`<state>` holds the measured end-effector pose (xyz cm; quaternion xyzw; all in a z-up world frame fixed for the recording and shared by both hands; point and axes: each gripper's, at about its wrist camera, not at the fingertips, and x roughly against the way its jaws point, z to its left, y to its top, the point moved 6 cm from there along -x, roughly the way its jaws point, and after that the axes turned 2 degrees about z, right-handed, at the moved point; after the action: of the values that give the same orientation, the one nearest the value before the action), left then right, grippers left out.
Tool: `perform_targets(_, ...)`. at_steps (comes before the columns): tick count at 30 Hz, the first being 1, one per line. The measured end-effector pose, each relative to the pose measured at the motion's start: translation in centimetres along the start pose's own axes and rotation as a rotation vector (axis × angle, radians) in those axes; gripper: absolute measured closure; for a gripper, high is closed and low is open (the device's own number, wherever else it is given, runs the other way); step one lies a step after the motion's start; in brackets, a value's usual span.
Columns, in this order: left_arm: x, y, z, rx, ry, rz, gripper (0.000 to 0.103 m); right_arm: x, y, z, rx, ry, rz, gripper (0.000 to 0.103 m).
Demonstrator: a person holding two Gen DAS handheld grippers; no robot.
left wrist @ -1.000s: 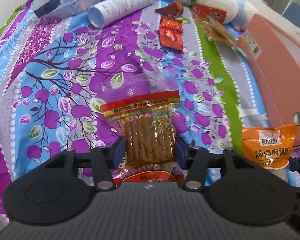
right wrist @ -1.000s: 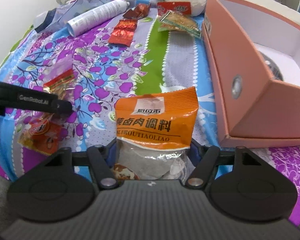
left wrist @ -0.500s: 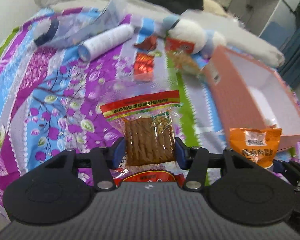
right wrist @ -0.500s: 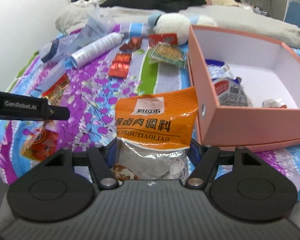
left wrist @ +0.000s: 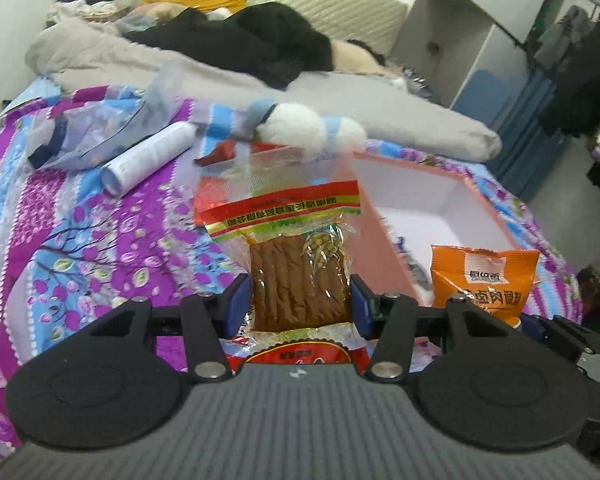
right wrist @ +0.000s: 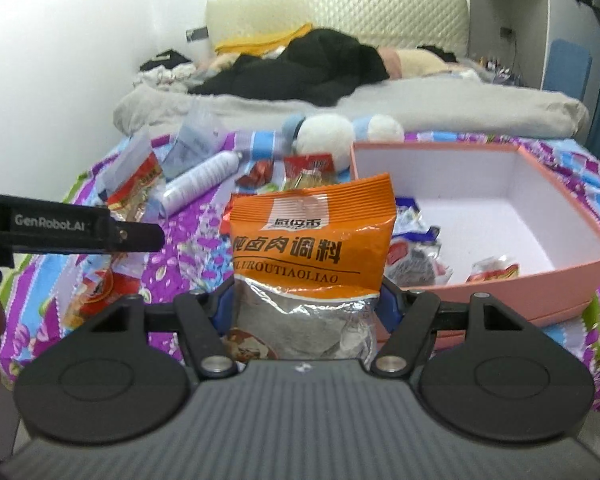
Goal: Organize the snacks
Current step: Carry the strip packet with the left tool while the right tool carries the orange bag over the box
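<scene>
Your left tool (left wrist: pixel 300 300) is clamping the clear packet (left wrist: pixel 296 264); your right tool (right wrist: pixel 306 304) is clamping the orange packet (right wrist: pixel 312 240). Keep both level, releasing over the pink box (right wrist: pixel 540 272) ahead.

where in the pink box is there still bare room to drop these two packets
The pink box is bare along its far wall and right side. Its near-left corner is crowded with wrapped snacks, and one small red packet lies by the near wall.
</scene>
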<state>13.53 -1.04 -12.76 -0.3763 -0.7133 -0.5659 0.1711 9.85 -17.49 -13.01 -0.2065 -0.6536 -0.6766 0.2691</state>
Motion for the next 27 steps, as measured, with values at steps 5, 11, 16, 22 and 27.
perform_targets(5,0.1,0.6,-2.8,-0.025,-0.047,-0.008,0.046,1.8,0.8,-1.4,-0.007,-0.026,-0.041,0.033)
perform_targets(11,-0.9,1.0,-6.3,-0.063,-0.097,0.006,0.045,3.0,0.9,-4.1,-0.05,-0.067,-0.061,0.033)
perform_targets(16,-2.5,1.9,-8.7,-0.097,-0.128,0.023,0.046,3.1,1.1,-6.6,-0.093,-0.099,-0.068,0.033)
perform_targets(22,-5.7,3.5,-11.5,-0.115,-0.16,0.051,0.046,2.2,1.8,-9.7,-0.128,-0.133,-0.064,0.033)
perform_targets(27,-9.5,5.0,-13.8,-0.137,-0.178,0.084,0.045,0.5,2.7,-12.2,-0.14,-0.155,-0.054,0.033)
